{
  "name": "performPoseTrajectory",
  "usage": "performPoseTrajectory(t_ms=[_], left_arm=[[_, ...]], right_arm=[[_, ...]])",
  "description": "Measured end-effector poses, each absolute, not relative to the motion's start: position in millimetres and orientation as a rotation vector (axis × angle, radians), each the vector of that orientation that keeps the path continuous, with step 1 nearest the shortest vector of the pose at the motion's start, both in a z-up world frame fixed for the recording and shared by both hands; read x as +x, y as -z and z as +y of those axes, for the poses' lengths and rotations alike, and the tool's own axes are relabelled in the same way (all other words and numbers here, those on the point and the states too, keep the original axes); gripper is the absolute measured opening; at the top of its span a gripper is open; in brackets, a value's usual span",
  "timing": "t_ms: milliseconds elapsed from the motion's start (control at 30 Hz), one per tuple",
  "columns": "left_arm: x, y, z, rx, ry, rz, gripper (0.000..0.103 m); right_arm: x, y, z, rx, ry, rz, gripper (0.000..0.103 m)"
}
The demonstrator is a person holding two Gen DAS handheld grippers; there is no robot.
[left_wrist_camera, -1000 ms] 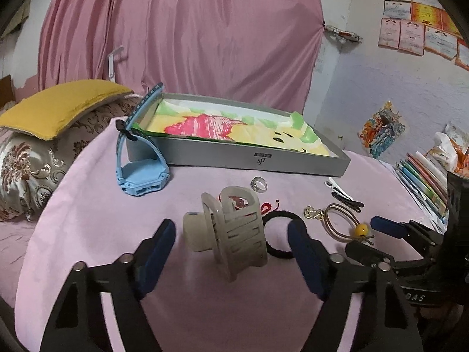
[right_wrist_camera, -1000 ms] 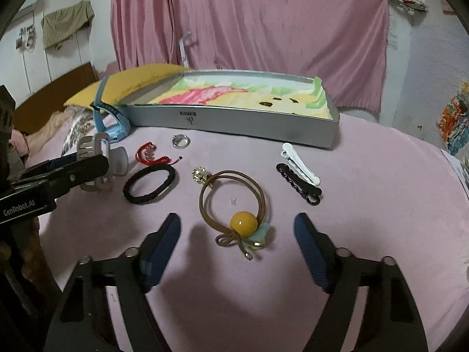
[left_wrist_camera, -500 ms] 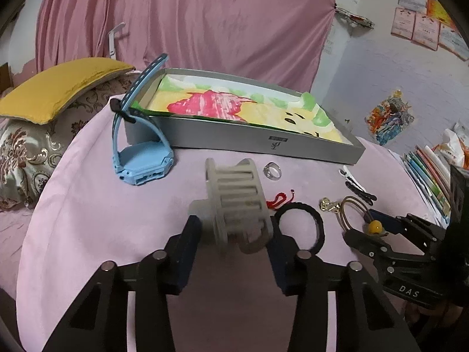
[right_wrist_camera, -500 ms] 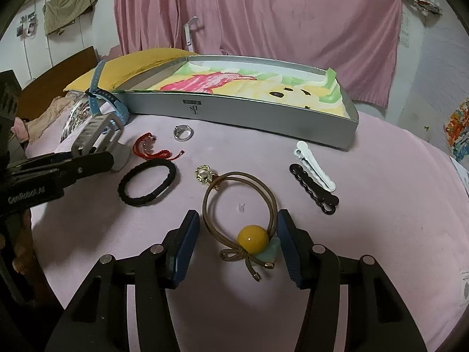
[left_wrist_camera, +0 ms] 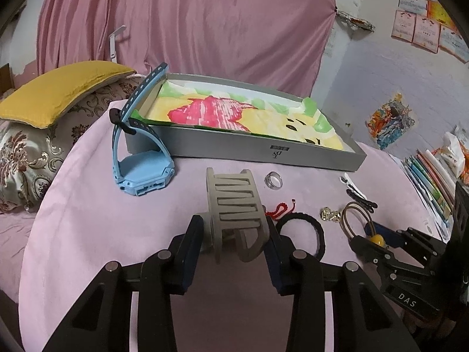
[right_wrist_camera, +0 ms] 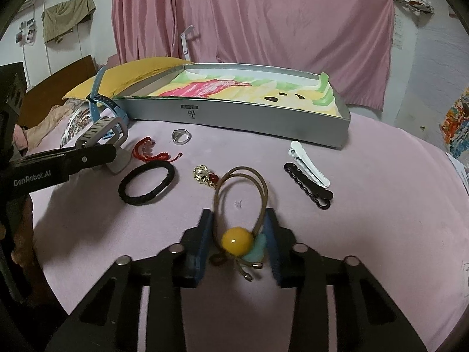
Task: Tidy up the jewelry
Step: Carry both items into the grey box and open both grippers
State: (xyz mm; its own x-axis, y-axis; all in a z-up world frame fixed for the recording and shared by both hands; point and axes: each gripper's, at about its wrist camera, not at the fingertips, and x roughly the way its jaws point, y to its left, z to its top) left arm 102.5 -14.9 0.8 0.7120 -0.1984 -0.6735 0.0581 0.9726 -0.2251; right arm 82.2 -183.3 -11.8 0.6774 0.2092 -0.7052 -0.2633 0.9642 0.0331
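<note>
My left gripper is shut on a beige claw hair clip, held just above the pink cloth; the clip also shows in the right wrist view. My right gripper is shut on a brown hair tie with a yellow bead, its loop squeezed narrow. The grey tray with a cartoon liner stands behind, also in the right wrist view. On the cloth lie a black hair tie, a red cord, a silver ring, and a gold charm.
A blue watch leans on the tray's left corner. White and black hair clips lie to the right. A yellow pillow lies at left, and books at right.
Both grippers have closed: the left on the claw clip, the right on the yellow-bead hair tie, whose loop got squeezed narrower. The left gripper moved forward with the clip.
</note>
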Motion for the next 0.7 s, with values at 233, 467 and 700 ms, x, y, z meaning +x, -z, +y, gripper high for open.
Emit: performPoseTrajectory(t_ms=[233, 467, 700], left_arm=[[89.3, -3.6, -18.8, -0.179, 0.155, 0.731, 0.027], [60.4, -15.0, -25.3, -0.175, 0.208, 0.636, 0.026], [62.0, -28.3, -35.2, -0.139, 0.214, 0.574, 0.026]], right_arm=[[73.4, 11.2, -184.3, -0.049, -0.286, 0.769, 0.021], [56.9, 8.1, -187.4, 0.004, -0.323, 0.712, 0.021], [65.9, -11.3, -189.3, 0.002, -0.338, 0.655, 0.021]])
